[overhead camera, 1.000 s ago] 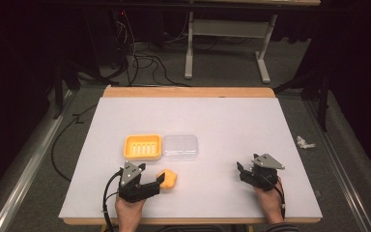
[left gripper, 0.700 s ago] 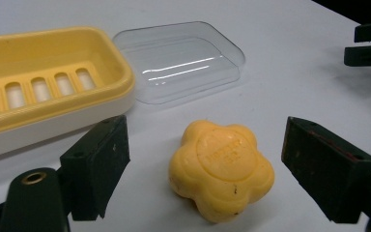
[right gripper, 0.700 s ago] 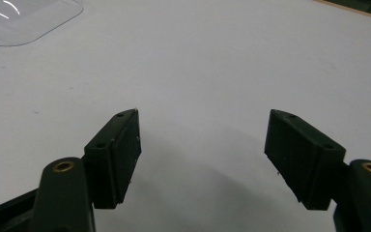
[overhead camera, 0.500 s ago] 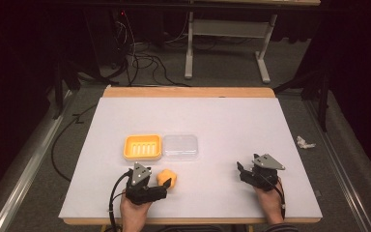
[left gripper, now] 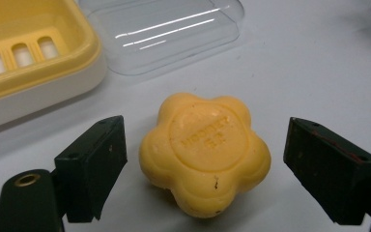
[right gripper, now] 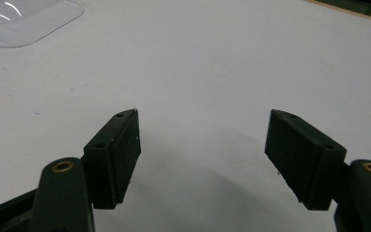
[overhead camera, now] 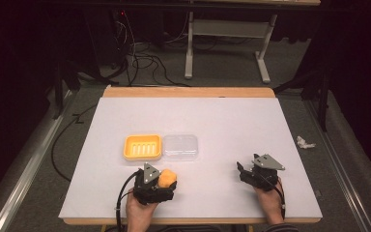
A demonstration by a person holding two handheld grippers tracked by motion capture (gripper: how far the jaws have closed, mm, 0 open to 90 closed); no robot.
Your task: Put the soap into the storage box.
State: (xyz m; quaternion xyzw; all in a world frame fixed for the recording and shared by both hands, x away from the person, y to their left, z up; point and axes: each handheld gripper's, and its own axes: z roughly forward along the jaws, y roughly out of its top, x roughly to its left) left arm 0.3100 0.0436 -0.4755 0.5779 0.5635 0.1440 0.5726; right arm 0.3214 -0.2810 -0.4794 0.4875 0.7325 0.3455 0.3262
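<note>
While the left claw [left gripper: 205,169] gapes, the soap [left gripper: 205,152] lies untouched between its jaws

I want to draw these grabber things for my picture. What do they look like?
Each tool is black, with two flat, blocky black jaws and small brass-coloured rings near the jaw bases. The left tool and the right tool each carry a grey three-cornered plate on top. A black cable trails back from each one beside the person's hand. No sleeves show at the bottom edge of the high view.
</note>
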